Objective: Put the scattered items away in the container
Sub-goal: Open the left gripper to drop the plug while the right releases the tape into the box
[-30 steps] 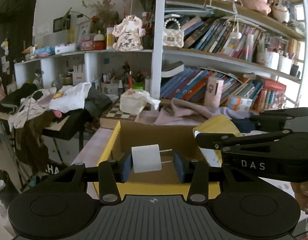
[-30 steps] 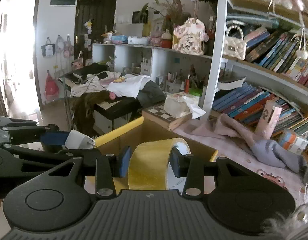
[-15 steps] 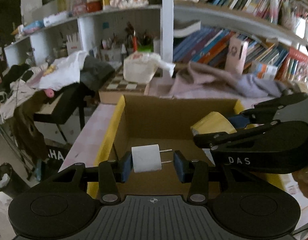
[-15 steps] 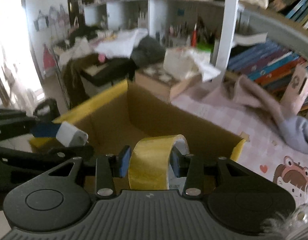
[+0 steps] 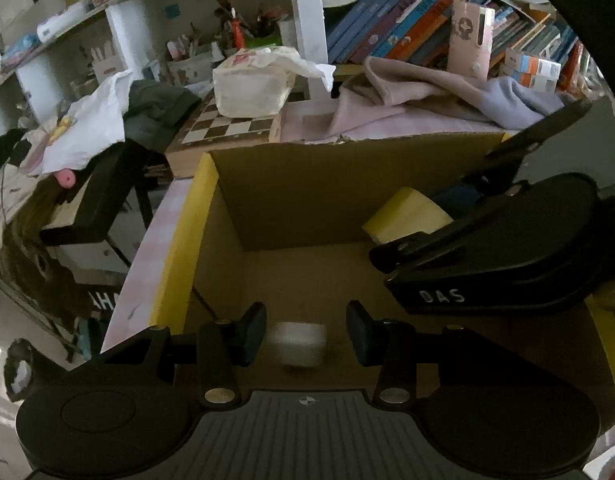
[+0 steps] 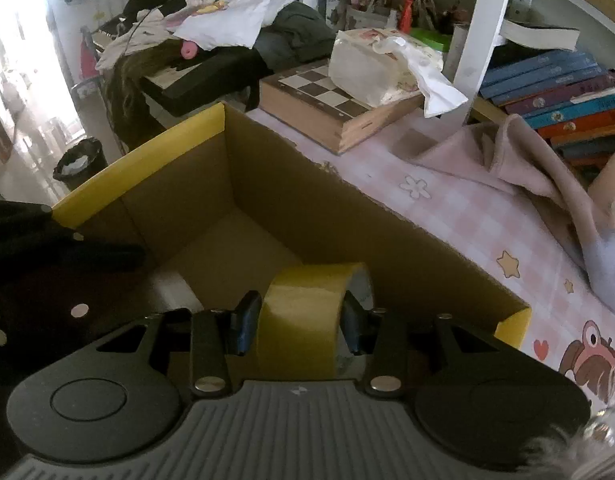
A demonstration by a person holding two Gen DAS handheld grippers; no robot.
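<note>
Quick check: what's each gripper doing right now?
Left gripper: open, white charger lying loose between its fingers in the box.
Right gripper: closed on the yellow tape roll.

- The white charger [image 5: 300, 344] is blurred; its prongs cannot be made out.
- The yellow tape roll [image 5: 407, 216] is partly hidden by the right gripper [image 6: 302, 326].

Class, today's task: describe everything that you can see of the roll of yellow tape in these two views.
The roll of yellow tape is a wide ring of glossy, smooth yellow plastic tape with a pale inner core showing at its right edge. It stands on edge, clamped across its width between the two fingers of the right gripper, which is shut on it. It is held inside the open cardboard box, near the box's right wall, above the floor. In the left wrist view only its upper part shows.
</note>
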